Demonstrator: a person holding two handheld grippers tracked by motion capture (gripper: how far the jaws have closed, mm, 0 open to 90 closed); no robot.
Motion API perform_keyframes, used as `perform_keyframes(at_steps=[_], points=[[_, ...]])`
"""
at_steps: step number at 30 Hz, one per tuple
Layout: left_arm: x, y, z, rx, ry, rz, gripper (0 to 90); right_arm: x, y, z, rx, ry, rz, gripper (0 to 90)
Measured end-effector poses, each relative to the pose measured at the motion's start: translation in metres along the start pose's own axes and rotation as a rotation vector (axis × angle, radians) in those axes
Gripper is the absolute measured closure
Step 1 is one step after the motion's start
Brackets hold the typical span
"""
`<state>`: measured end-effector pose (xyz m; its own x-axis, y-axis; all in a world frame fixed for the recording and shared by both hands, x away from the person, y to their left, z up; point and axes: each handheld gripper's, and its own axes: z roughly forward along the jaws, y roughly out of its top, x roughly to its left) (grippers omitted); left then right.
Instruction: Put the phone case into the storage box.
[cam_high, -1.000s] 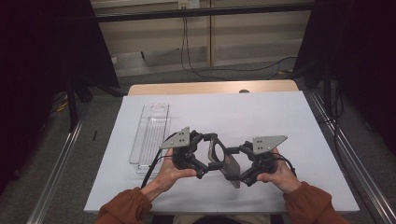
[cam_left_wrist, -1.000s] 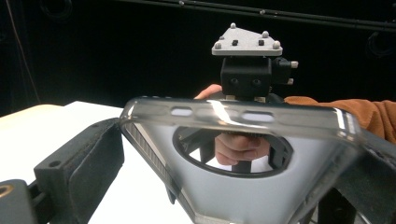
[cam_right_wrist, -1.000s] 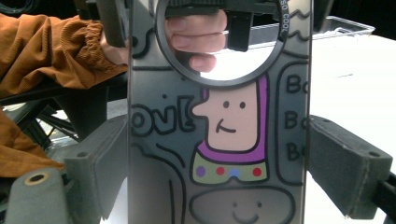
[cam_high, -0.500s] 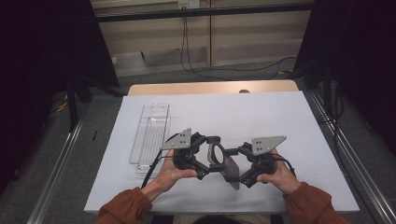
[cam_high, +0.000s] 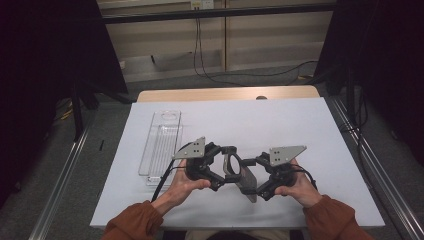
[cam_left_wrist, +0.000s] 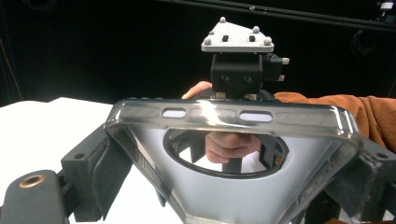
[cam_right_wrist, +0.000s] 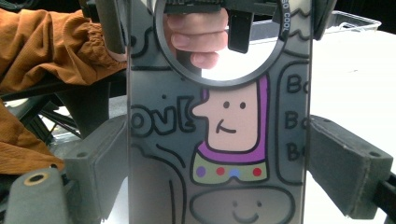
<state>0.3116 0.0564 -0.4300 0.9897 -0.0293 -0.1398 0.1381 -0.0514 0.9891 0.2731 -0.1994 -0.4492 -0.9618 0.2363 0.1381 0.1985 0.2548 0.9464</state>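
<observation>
A grey translucent phone case (cam_high: 241, 175) hangs a little above the white table, held between my two grippers. Its back carries a cartoon figure with a purple outline (cam_right_wrist: 229, 135) and a large round camera hole. My left gripper (cam_high: 226, 167) is shut on the camera-hole end; its pads (cam_left_wrist: 100, 170) press both long edges of the case (cam_left_wrist: 224, 116). My right gripper (cam_high: 254, 184) is shut on the other end, and its pads (cam_right_wrist: 343, 165) clamp the case's sides. The two grippers face each other; in the left gripper view the right gripper's body (cam_left_wrist: 238, 72) rises behind the case.
A long clear plastic tray (cam_high: 161, 145) lies on the left part of the white table (cam_high: 280, 125), and its corner (cam_right_wrist: 356, 19) appears in the right gripper view. A wooden strip (cam_high: 225, 94) runs along the far edge. Metal rails flank the table.
</observation>
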Motion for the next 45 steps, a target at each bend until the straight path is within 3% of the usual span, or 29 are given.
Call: perform_keyframes(at_steps=[10,16,18,22,37,45], points=[[-0.001,0.002,0.000,0.018,0.011,0.022,11.7,0.001,0.000,0.000,0.004,-0.017,-0.009,11.7],[-0.002,0.004,0.000,0.011,0.016,0.028,11.9,0.001,-0.001,0.000,0.006,-0.011,0.031,7.0],[-0.002,0.005,-0.001,0.007,0.020,0.034,12.0,0.001,-0.002,-0.001,-0.011,-0.041,0.019,0.0],[0.000,0.007,-0.004,-0.001,0.035,0.028,12.1,0.001,-0.002,-0.005,-0.035,-0.062,0.016,0.0],[0.004,0.012,-0.015,-0.007,0.113,0.008,12.1,-0.001,-0.003,-0.014,-0.049,-0.167,0.032,0.0],[0.006,0.015,-0.023,0.021,0.181,0.004,12.1,-0.002,-0.005,-0.022,-0.059,-0.236,0.037,0.2]])
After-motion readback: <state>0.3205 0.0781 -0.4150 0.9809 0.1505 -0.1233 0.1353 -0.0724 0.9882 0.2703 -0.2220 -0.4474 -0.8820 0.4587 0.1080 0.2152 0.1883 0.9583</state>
